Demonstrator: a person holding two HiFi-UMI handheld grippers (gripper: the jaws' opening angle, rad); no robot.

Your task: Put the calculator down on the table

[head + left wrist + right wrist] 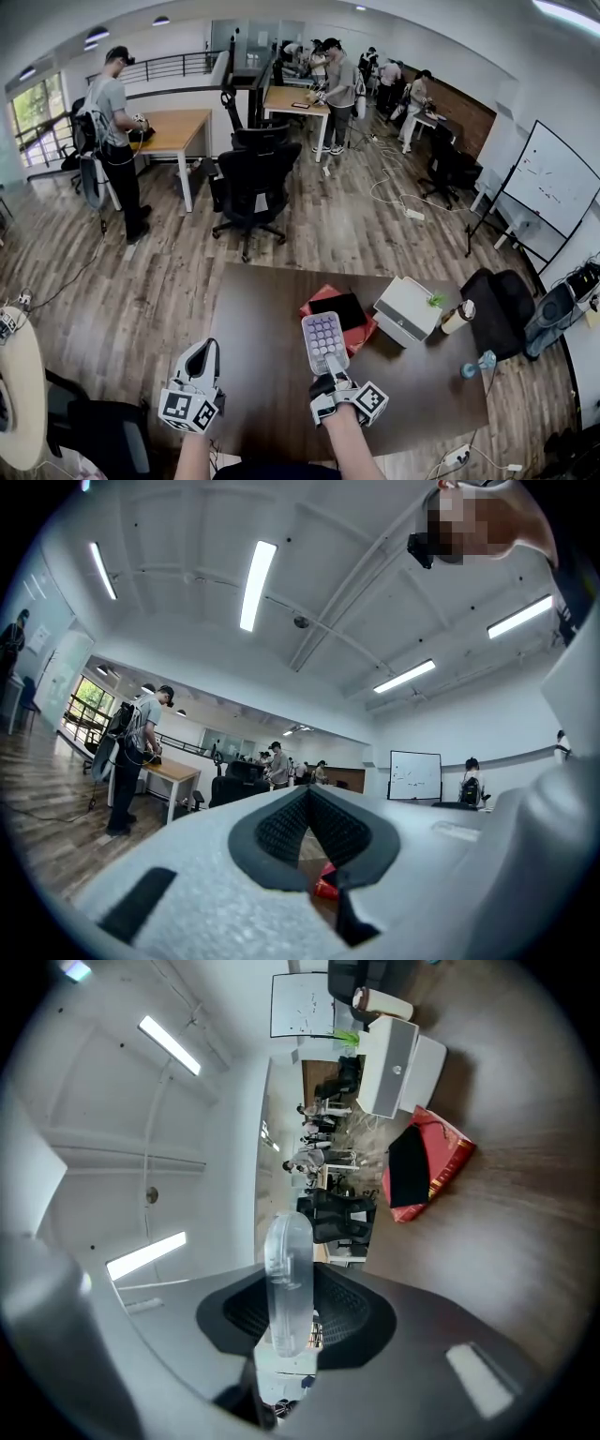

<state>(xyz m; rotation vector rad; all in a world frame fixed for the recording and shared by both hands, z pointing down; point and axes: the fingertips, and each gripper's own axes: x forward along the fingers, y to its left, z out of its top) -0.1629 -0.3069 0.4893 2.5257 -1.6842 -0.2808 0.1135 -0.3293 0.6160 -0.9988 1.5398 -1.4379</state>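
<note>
A pale calculator (324, 339) with lilac keys hangs over the dark brown table (272, 309), keys up, near the front edge. My right gripper (331, 371) is shut on its near end. In the right gripper view the calculator (285, 1269) shows edge-on between the dark pads (352, 1316), and that view is rolled so the table stands at the right. My left gripper (211, 349) hovers to the left of it, above the table's front left part. The left gripper (308, 797) has its tips together and nothing between them.
Just beyond the calculator lies a red box (349, 330) with a flat black item (338, 309) on top. A white box (406, 309), a cup (457, 317) and a water bottle (478, 364) stand further right. Black office chairs (251, 183) and several people fill the room behind.
</note>
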